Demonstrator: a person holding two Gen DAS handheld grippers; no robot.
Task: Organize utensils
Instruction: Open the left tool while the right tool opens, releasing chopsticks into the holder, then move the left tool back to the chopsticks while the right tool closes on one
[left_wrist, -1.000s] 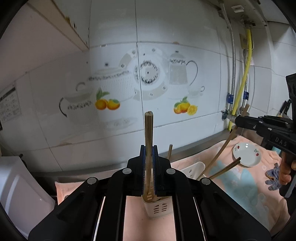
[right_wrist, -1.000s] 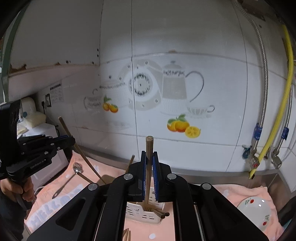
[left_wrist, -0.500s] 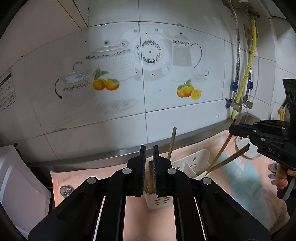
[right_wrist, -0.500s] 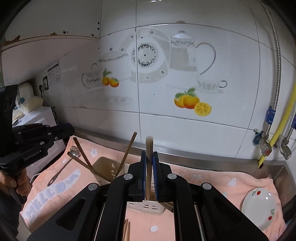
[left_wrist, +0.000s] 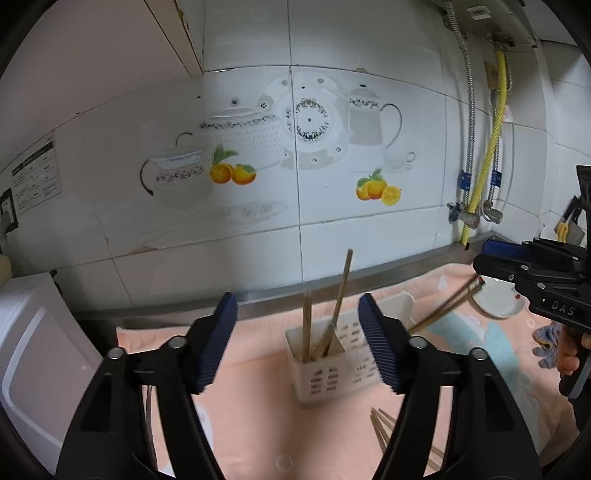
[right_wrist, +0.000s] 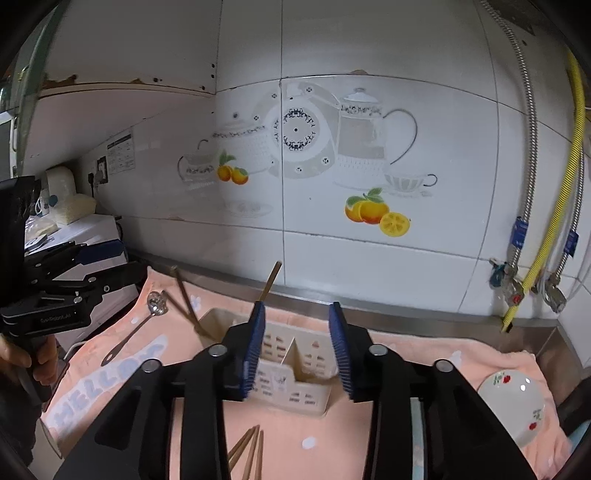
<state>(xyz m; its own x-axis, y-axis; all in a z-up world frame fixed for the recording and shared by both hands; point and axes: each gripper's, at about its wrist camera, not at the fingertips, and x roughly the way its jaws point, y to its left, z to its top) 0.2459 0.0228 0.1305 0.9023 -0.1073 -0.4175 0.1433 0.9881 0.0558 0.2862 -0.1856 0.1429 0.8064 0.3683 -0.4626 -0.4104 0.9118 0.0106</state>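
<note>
A white slotted utensil holder (left_wrist: 332, 365) (right_wrist: 291, 373) stands on a peach towel. Several wooden chopsticks (left_wrist: 341, 291) lean in its compartments, one tip (right_wrist: 272, 278) rising at the back. My left gripper (left_wrist: 295, 321) hovers just before the holder, its jaws opening wide with nothing pressed between the blue pads. My right gripper (right_wrist: 297, 334) is over the holder's other half, its jaws also opening and gripping nothing. Each gripper shows in the other's view: the right gripper (left_wrist: 485, 256), the left gripper (right_wrist: 123, 264). A metal spoon (right_wrist: 147, 321) and loose chopsticks (right_wrist: 247, 450) (left_wrist: 384, 428) lie on the towel.
A small white plate (right_wrist: 517, 402) (left_wrist: 498, 310) with red marks sits at the towel's right end. A tiled wall with pipes and a yellow hose (right_wrist: 546, 229) stands close behind. A white appliance (left_wrist: 33, 343) borders the left side.
Both grippers sank toward the holder, each shut on upright chopsticks. Their jaws have since parted, and the chopsticks now stand in the holder, free of the pads.
</note>
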